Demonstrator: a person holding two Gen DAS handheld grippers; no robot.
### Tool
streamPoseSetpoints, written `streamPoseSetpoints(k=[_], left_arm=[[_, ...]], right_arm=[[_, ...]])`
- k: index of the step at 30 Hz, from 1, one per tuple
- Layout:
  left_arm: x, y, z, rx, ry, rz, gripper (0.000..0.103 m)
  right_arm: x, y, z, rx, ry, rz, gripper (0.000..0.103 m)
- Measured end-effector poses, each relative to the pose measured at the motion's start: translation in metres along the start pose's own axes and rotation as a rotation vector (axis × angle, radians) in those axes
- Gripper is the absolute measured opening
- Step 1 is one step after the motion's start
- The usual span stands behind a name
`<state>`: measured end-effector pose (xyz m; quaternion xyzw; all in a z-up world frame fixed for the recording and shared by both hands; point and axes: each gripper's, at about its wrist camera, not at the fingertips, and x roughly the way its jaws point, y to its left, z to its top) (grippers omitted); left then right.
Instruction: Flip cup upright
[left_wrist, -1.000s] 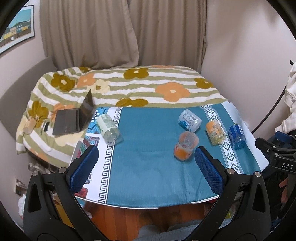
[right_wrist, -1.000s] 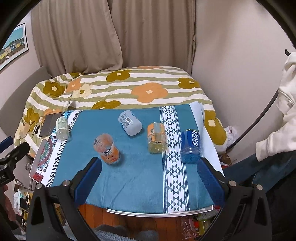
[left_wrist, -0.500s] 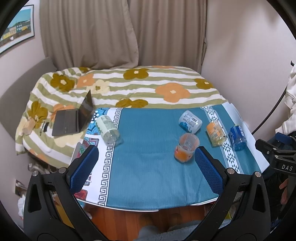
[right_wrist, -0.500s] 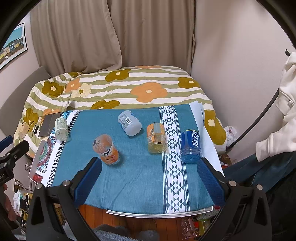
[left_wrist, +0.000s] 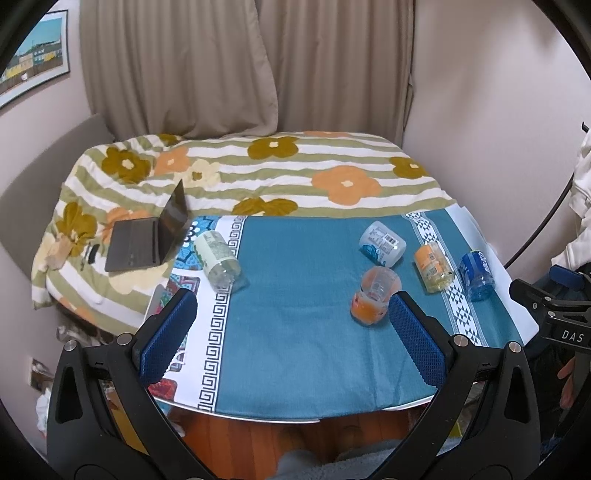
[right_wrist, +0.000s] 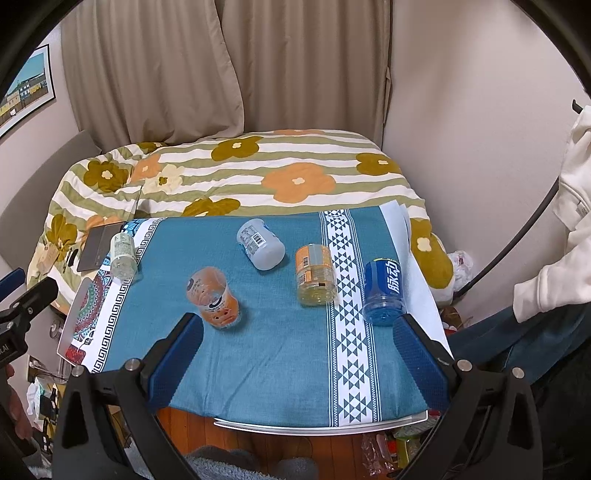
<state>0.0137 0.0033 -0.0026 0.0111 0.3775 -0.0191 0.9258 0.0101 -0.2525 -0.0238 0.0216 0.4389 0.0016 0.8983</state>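
Several clear plastic cups lie on their sides on the teal tablecloth (left_wrist: 295, 332): an orange-printed cup (left_wrist: 373, 295) (right_wrist: 213, 297), a white-labelled cup (left_wrist: 382, 243) (right_wrist: 260, 249), an orange-and-yellow cup (left_wrist: 433, 266) (right_wrist: 316, 275), a blue cup (left_wrist: 476, 275) (right_wrist: 383, 291) and a green-labelled cup (left_wrist: 218, 256) (right_wrist: 123, 254) at the left. My left gripper (left_wrist: 291, 332) is open and empty above the table's near edge. My right gripper (right_wrist: 297, 354) is open and empty too, above the near edge.
An open laptop (left_wrist: 151, 236) lies on the flowered blanket (left_wrist: 295, 173) left of the table. Curtains and walls stand behind. The wooden floor (left_wrist: 295, 432) shows below the table's front edge.
Both views have drifted slightly back from the table. No cup has moved and both grippers stay open.
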Motion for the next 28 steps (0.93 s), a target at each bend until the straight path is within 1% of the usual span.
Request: streamPoseSetpoints(k=[11,18,28], left_arm=[[0.0023,0.0017,0.0025,0.002,-0.002,0.0,0.103],[0.0009,0.0055,0.0075,0.008,-0.018,0.001,0.103],[-0.0003,0.0033,0.0063,0.03,-0.04,0.034,0.103]], right_arm=[[0.0,-0.0002,0.0005,0.001,0.002,0.0,0.103],[-0.0001,-0.0006,0.0007,0.0,-0.001,0.001,0.103],[0.0001,0.002,0.0016,-0.001,0.002,0.001,0.103]])
